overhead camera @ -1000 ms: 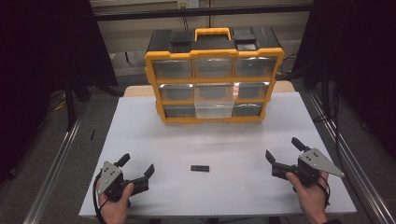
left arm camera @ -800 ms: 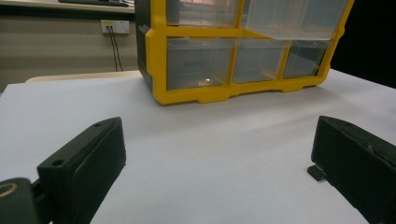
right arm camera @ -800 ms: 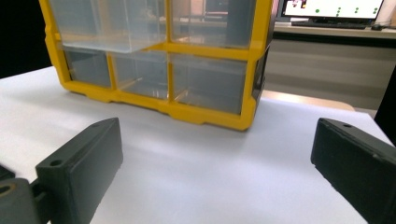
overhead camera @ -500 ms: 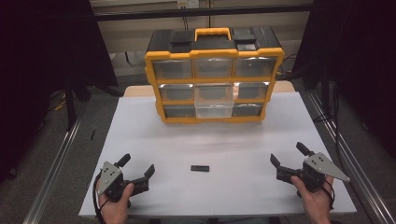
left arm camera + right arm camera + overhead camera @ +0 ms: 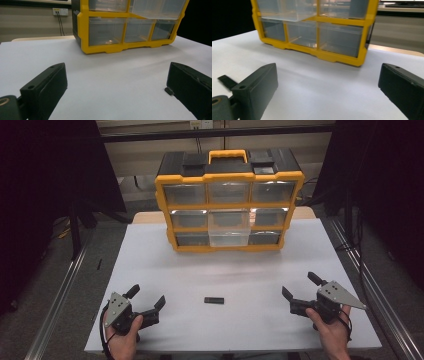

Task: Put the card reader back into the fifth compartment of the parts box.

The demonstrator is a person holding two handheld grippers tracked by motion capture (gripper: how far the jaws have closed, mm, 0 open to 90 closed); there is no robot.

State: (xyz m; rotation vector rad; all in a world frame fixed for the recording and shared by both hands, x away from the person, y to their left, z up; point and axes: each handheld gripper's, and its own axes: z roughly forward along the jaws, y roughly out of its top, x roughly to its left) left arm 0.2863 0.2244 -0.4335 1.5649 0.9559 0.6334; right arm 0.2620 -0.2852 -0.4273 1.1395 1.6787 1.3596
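A yellow and black drawer organizer (image 5: 229, 202) stands at the far side of the white table (image 5: 150, 255). Its middle clear drawer (image 5: 229, 225) sticks out a little. A small flat black piece (image 5: 214, 300) lies on the table between my two grippers. The left gripper (image 5: 147, 296) is open near the front left, held low, with nothing between its jaws. The right gripper (image 5: 299, 285) is open near the front right, also with nothing in it. In the left gripper view the black piece (image 5: 169, 91) lies beside the right jaw. In the right gripper view the piece (image 5: 227, 81) lies off to the left.
The organizer (image 5: 125, 30) has a yellow handle (image 5: 228, 155) on top and several clear drawers. Metal rails (image 5: 60, 290) run along the floor on both sides of the table. Bare white tabletop stretches between the organizer (image 5: 317, 30) and the grippers.
My right gripper has shifted slightly toward the front edge of the table. The left gripper and the black piece have stayed in place.
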